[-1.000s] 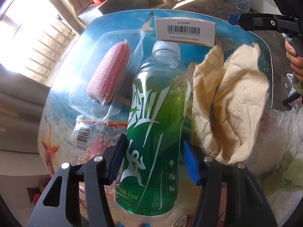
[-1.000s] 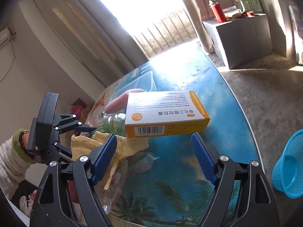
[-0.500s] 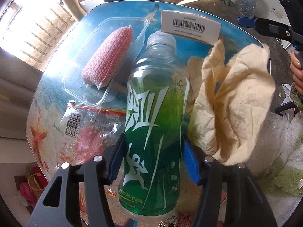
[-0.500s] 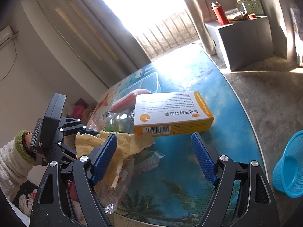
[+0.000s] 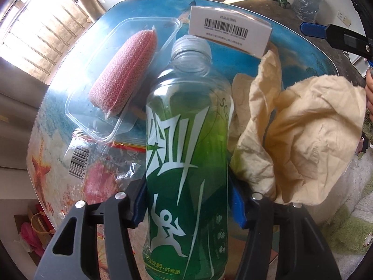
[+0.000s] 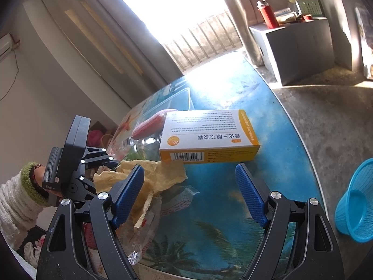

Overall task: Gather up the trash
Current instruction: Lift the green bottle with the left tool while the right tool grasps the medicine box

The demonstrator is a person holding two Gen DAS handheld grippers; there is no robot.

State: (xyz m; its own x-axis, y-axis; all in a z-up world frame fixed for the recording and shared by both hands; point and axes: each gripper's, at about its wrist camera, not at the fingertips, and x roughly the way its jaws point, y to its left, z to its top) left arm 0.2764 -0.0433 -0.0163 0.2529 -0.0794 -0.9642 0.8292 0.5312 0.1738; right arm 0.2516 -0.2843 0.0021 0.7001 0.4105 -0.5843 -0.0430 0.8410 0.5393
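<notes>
My left gripper [image 5: 188, 200] is shut on a green drink bottle [image 5: 186, 140]; its blue pads press the lower body from both sides and the clear capped neck points away from me. The bottle hangs over the blue printed table [image 6: 244, 93]. Beyond the cap lies a white and orange medicine box [image 5: 229, 30]. In the right wrist view my right gripper [image 6: 190, 196] stands open just short of that box [image 6: 209, 135], nothing between its pads. Crumpled yellow paper [image 5: 303, 135] lies right of the bottle.
A clear plastic tray [image 5: 93, 126] holding a pink scrub sponge [image 5: 126, 70] sits left of the bottle, with a barcoded plastic wrapper [image 5: 93, 163] in front of it. A blue mesh basket [image 6: 356, 200] stands on the floor past the table's right edge. A sleeve shows lower left.
My left gripper has tilted a little with the bottle still in its pads, so the tray and wrapper sit lower in its view. The right gripper has stayed where it was.
</notes>
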